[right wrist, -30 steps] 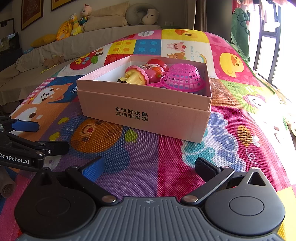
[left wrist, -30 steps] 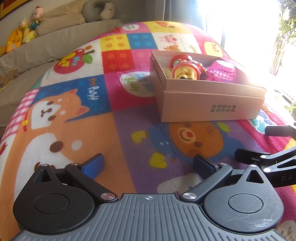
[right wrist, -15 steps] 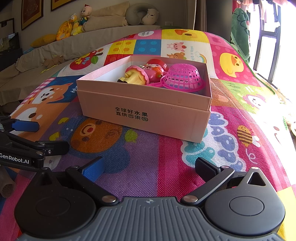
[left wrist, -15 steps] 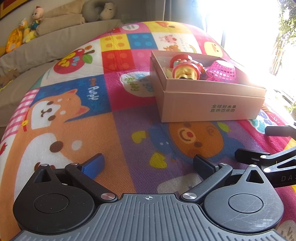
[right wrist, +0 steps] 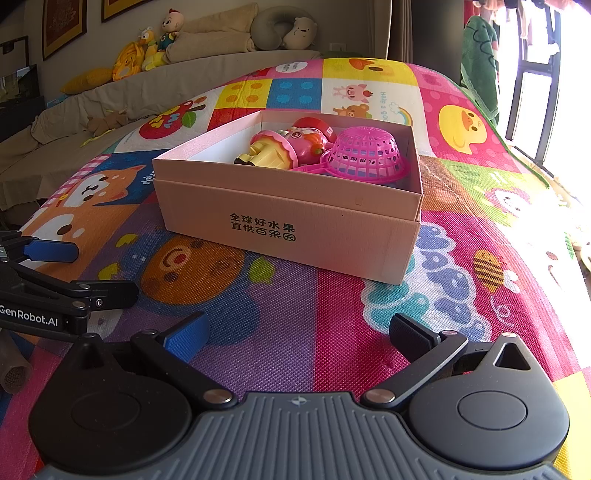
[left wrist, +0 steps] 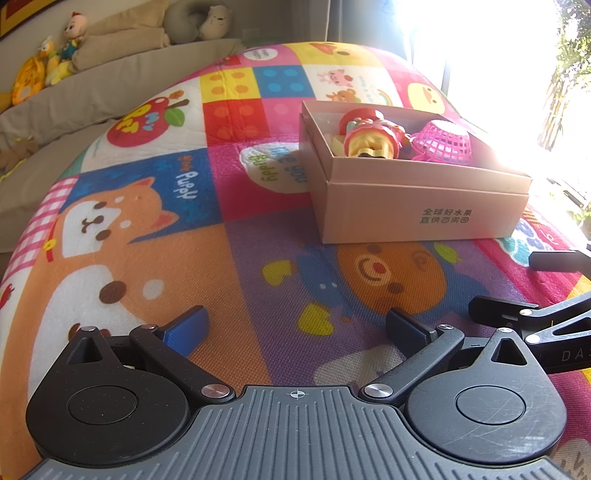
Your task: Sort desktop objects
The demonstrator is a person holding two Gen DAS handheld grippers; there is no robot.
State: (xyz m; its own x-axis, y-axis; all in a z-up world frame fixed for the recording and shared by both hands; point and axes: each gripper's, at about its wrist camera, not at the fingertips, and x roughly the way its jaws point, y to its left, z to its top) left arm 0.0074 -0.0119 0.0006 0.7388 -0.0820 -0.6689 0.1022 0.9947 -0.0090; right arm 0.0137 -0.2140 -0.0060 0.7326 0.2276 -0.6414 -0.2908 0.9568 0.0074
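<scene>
A pink cardboard box (right wrist: 288, 229) (left wrist: 417, 214) stands on the colourful play mat (right wrist: 280, 325). Inside lie a pink plastic basket (right wrist: 364, 155) (left wrist: 443, 142), a yellow and pink toy (right wrist: 267, 153) (left wrist: 369, 142) and a red and pink figure toy (right wrist: 306, 138). My left gripper (left wrist: 297, 326) is open and empty, low over the mat, left of and nearer than the box. My right gripper (right wrist: 295, 332) is open and empty, in front of the box. Each gripper shows at the edge of the other's view.
A beige sofa (right wrist: 110, 107) with plush toys (right wrist: 147, 48) and a neck pillow (right wrist: 284, 27) runs along the far left. A bright window (left wrist: 498, 55) is at the right. A green cloth (right wrist: 480, 62) hangs at the far right.
</scene>
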